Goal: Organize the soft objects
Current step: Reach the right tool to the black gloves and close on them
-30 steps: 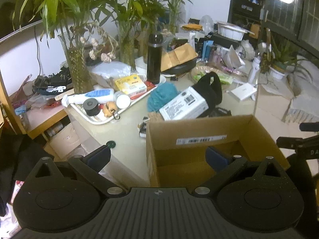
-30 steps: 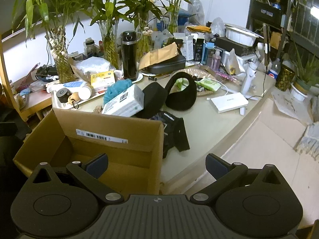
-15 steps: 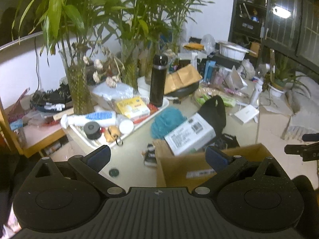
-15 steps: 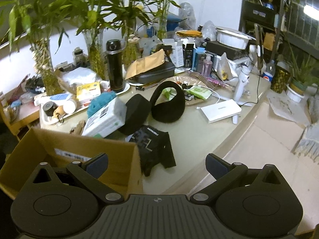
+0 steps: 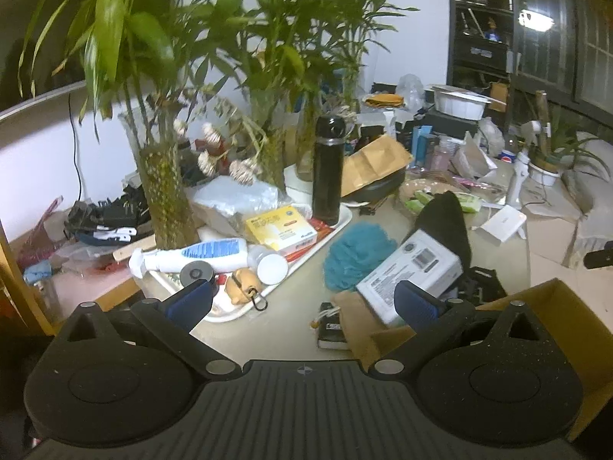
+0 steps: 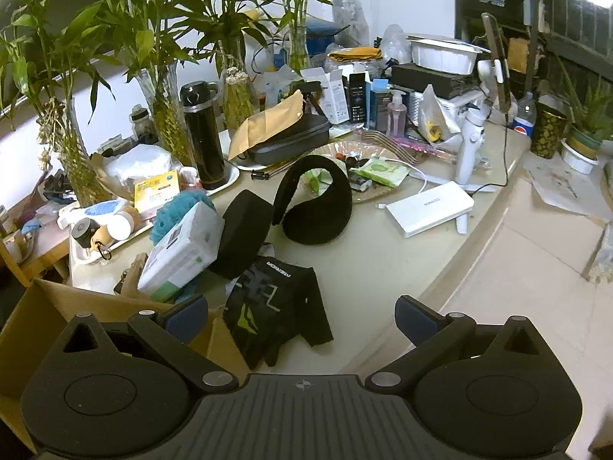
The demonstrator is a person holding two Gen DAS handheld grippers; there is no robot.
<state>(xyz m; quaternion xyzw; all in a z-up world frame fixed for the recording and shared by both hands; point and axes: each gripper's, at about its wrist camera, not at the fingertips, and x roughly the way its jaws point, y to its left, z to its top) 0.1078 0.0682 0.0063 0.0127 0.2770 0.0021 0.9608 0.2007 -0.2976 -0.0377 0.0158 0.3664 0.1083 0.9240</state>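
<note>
Both grippers empty, jaws spread wide: left gripper (image 5: 302, 303) and right gripper (image 6: 300, 312) hover above the near edge of the cluttered surface (image 6: 383, 260), touching nothing

Containers:
- cardboard box (image 6: 42, 318) at near-left of the surface, open top; inside hidden behind the right gripper body, contents can't tell. In left wrist view only its rim and a flap (image 5: 551, 299) show, rest cut off by the gripper
- white tray (image 5: 306, 253) holds a lying white-and-blue bottle (image 5: 207, 255), yellow carton (image 5: 281, 228), a small round black item, a tan keyring figure (image 5: 243, 289) and the upright black flask (image 5: 327, 168)
- clear dish (image 6: 345, 153) behind the earmuffs holds green packets and small bits, too small to make out

Soft things, all outside the box:
- black gloves (image 6: 276, 310) flat on the surface just right of the box, between the right gripper's fingertips
- black earmuffs (image 6: 314, 203) standing on edge mid-surface, one pad against the white pack (image 6: 182, 249)
- teal mesh sponge (image 5: 358, 253) between tray and white pack, partly under the pack

Small dark item by the box flap in left wrist view: unclear what it is
</note>
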